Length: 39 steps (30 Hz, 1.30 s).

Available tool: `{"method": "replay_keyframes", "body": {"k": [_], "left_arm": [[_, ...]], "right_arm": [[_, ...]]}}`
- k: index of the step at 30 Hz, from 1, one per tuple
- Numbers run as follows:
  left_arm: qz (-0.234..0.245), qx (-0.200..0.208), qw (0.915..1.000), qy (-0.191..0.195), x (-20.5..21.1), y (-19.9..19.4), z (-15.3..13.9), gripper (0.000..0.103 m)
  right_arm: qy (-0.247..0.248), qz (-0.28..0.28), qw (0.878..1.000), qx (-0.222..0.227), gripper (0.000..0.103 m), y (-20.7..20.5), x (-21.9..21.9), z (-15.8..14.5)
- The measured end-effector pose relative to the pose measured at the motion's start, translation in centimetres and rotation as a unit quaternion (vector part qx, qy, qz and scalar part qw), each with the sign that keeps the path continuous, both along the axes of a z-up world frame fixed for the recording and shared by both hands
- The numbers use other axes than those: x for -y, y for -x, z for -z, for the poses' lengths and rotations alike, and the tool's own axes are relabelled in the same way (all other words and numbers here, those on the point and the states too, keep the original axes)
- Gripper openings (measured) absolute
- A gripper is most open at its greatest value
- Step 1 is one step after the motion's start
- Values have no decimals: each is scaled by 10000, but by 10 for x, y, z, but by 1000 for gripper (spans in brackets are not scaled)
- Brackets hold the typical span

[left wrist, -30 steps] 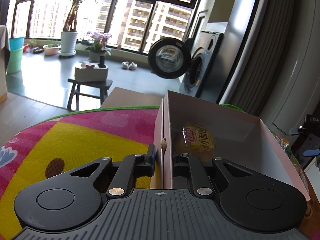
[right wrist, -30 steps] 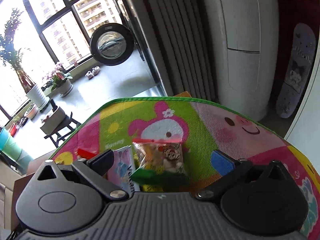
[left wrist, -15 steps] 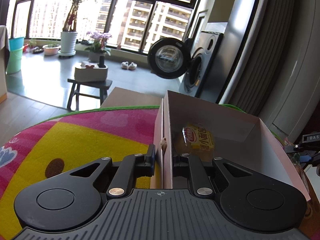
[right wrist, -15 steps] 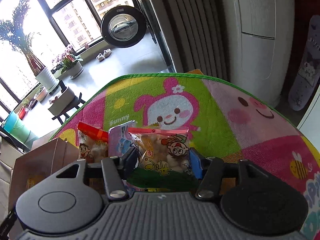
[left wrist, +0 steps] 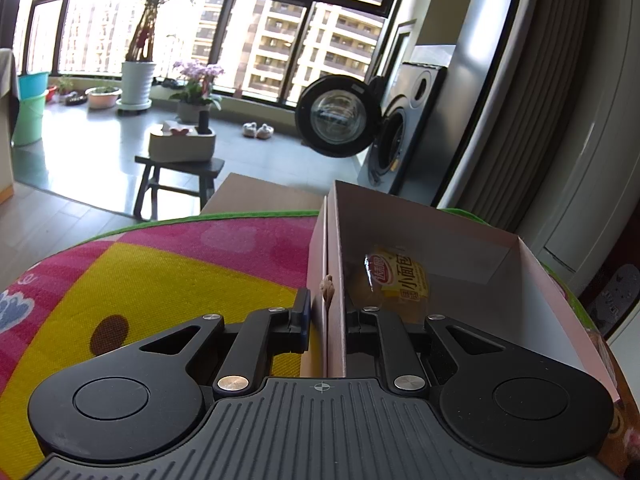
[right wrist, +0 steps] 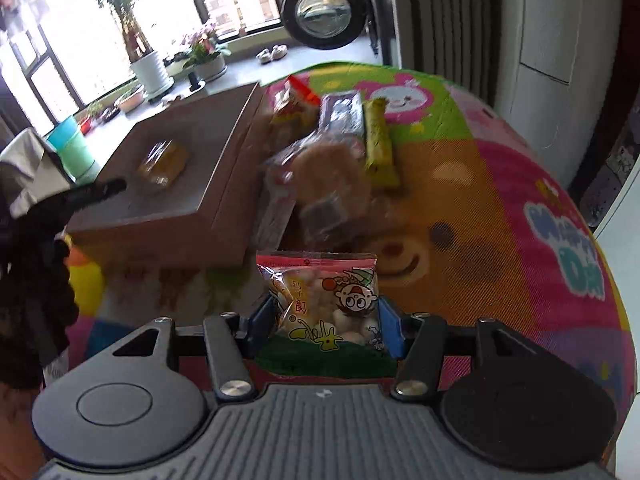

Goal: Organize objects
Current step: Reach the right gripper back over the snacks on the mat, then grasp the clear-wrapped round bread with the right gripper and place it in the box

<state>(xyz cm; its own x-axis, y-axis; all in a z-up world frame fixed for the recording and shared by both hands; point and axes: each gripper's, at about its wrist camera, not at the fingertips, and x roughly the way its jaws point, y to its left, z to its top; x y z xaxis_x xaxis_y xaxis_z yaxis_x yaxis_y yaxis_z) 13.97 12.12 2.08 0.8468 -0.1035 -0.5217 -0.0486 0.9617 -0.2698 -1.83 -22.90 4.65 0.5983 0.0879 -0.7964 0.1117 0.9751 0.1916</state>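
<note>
left gripper (left wrist: pixel 325 316) clamps the box (left wrist: pixel 335 280) wall, I think to steady it | right gripper (right wrist: pixel 326 320) grasps a snack bag (right wrist: pixel 324 304) above the mat (right wrist: pixel 500 208) — probably box-bound | one bun (left wrist: pixel 398 276) inside

Pretty clearly an apartment, high up in a tower block. I'm looking past a kids' cartoon play mat (left wrist: pixel 168 264) at a sunny balcony area with big black-framed windows (left wrist: pixel 280 28) and other residential high-rises outside. There's a front-load washing machine (left wrist: pixel 400 136) with its round door (left wrist: pixel 338 116) hanging open, potted orchids (left wrist: pixel 196 88) and a tall plant in a white pot (left wrist: pixel 138 80) by the glass, a little wooden stool (left wrist: pixel 176 176), and slippers (left wrist: pixel 258 130) on the tile floor.
</note>
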Motion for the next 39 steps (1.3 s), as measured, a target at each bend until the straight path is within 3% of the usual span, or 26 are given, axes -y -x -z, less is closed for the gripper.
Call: {"method": "replay_keyframes", "body": {"k": [3, 6, 11, 15, 17, 22, 24, 25, 28, 39], "left_arm": [[1, 1, 10000, -1, 0, 0, 0, 16], [2, -1, 10000, 1, 0, 0, 0, 16], [2, 0, 10000, -2, 0, 0, 0, 16], [5, 0, 10000, 4, 0, 0, 0, 16], [5, 0, 10000, -1, 0, 0, 0, 16], [7, 0, 10000, 2, 0, 0, 0, 16], [7, 1, 10000, 3, 0, 0, 0, 16], [7, 1, 10000, 5, 0, 0, 0, 16], [5, 1, 10000, 0, 0, 0, 0, 16], [7, 1, 10000, 3, -1, 0, 0, 16]], "right_arm": [[88, -359, 9993, -42, 56, 10, -27, 9], [203, -716, 9971, 164, 65, 11, -40, 0], [1077, -765, 9885, 735, 75, -15, -38, -24], [1969, -665, 9745, 851, 79, -55, -30, -16], [2118, -630, 9719, 809, 88, -74, -23, -9], [1432, -211, 9883, 478, 88, -109, 12, 4], [1099, -114, 9933, 345, 78, -110, 22, 8], [974, -62, 9948, 277, 64, -108, 24, 9], [655, 116, 9976, 214, 57, -91, 31, 6], [840, 292, 9956, -305, 57, 8, 7, -1]]}}
